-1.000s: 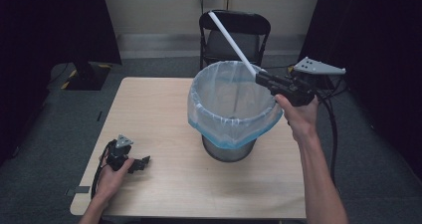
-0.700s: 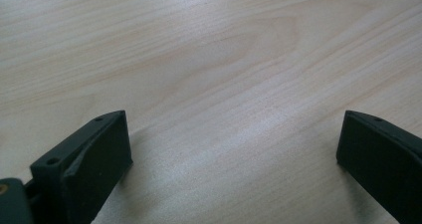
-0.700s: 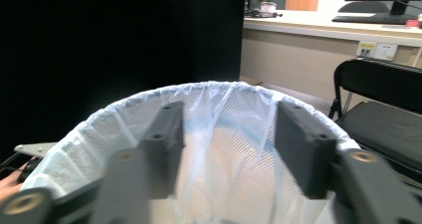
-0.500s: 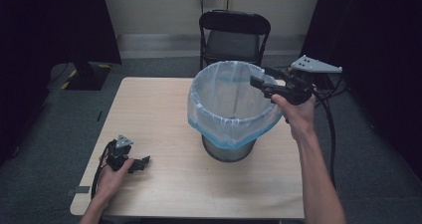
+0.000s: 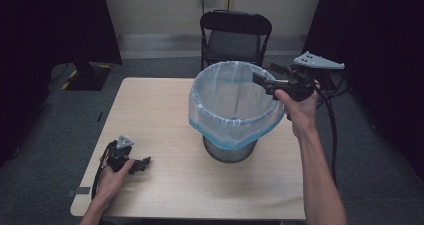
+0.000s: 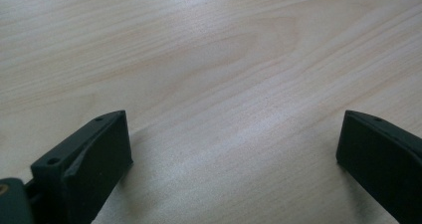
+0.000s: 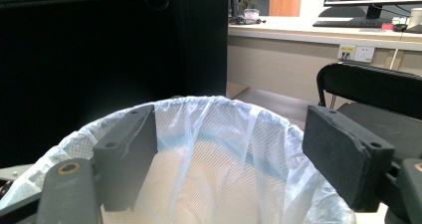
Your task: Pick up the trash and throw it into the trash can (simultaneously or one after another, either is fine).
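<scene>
The right gripper (image 5: 264,83) hangs over the right rim of the bin (image 5: 232,110), jaws spread wide with nothing between them. The bin stands upright at the middle of the table (image 5: 155,110), toward its far side, with its long axis vertical and its mouth facing straight up. A white liner (image 5: 235,125) with a blue hem is folded over the rim.

The left gripper (image 5: 137,165) rests on the tabletop at the near left corner, jaws released and empty, well apart from the bin.

Risk, as judged: the right gripper sits just above the thin liner; a downward or sideways drift could snag the plastic, pull it off the rim or tip the bin. Its trailing cable (image 5: 332,130) could also catch on the table edge.
</scene>
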Demonstrator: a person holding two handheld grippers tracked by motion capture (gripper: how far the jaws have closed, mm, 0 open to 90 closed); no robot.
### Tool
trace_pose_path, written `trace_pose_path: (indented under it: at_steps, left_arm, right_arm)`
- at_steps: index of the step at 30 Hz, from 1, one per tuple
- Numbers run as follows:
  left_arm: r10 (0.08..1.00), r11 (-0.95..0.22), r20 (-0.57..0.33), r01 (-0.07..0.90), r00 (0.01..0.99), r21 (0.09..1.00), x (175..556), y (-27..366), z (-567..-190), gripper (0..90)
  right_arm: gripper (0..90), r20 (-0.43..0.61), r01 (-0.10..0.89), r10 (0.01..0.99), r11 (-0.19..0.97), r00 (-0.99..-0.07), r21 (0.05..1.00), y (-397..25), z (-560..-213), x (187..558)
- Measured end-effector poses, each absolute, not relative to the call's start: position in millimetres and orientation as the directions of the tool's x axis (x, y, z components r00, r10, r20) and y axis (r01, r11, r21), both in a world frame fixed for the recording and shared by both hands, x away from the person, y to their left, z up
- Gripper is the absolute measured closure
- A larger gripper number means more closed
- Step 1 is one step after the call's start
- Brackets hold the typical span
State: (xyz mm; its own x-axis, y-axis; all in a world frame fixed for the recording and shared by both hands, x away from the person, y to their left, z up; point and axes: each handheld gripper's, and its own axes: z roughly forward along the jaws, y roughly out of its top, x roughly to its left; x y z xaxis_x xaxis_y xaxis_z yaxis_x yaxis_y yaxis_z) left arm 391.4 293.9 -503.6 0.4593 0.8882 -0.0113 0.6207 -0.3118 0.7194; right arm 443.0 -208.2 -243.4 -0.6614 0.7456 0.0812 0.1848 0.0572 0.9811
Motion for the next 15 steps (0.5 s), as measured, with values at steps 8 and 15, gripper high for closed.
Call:
trace_pose_path:
  at_steps: [8,15]
  left_arm:
    - [0.889,-0.311,-0.012,0.621,0.458,0.719,391,294,-504,0.2]
    - [0.889,-0.311,-0.012,0.621,0.458,0.72,391,294,-504,0.2]
  right_arm:
    - [18.3,0.101,0.205,0.754,0.045,-0.649,0.978,-216,-245,452]
    - [18.5,0.115,0.212,0.773,0.026,-0.624,0.977,-226,-247,456]
